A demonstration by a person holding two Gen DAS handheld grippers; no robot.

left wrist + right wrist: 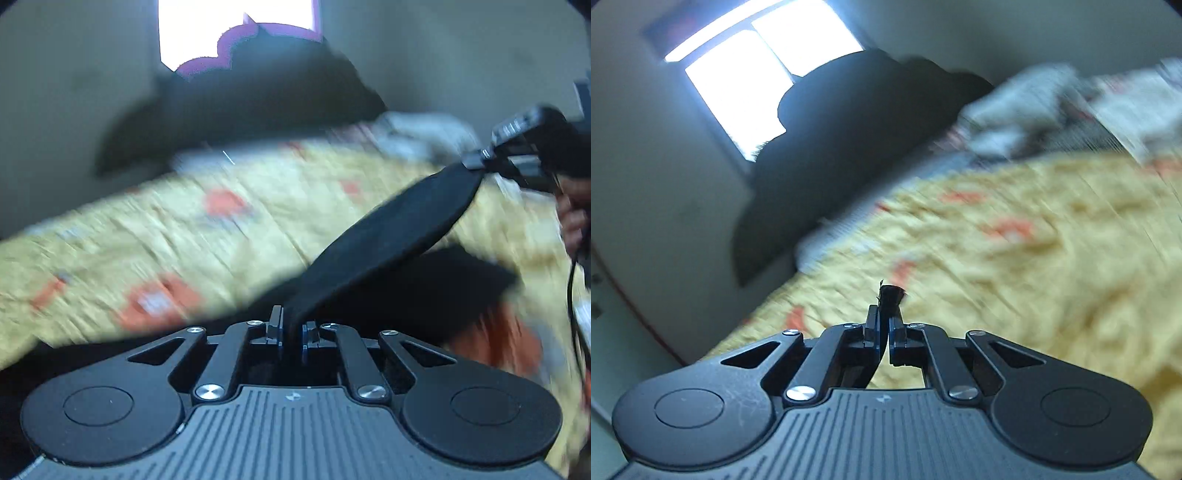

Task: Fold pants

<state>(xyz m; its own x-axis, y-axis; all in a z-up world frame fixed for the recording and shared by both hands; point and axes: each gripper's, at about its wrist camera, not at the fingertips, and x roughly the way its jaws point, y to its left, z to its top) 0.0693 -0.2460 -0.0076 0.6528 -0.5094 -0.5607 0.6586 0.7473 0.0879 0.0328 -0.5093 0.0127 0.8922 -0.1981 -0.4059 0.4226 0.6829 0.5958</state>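
Pants (pixel 388 236) stretch as a dark band between both claws in the left wrist view, lifted off the bed (pixel 147 236) with its yellow, orange-patched quilt. The left claw (pixel 291 330) is clenched on one end of the cloth; the right claw (pixel 476 160), at upper right, grips the other end. More dark cloth sags onto the quilt below the band.

From the right wrist view, the right claw (pixel 884 328) is pinched tight on a small tuft of the pants (pixel 891 295) — little else of the garment shows. The quilt is blurred here.

To fold well, the person should probably keep the band taut and level, lower both ends together, and release only once the edges lie matched on the bed.
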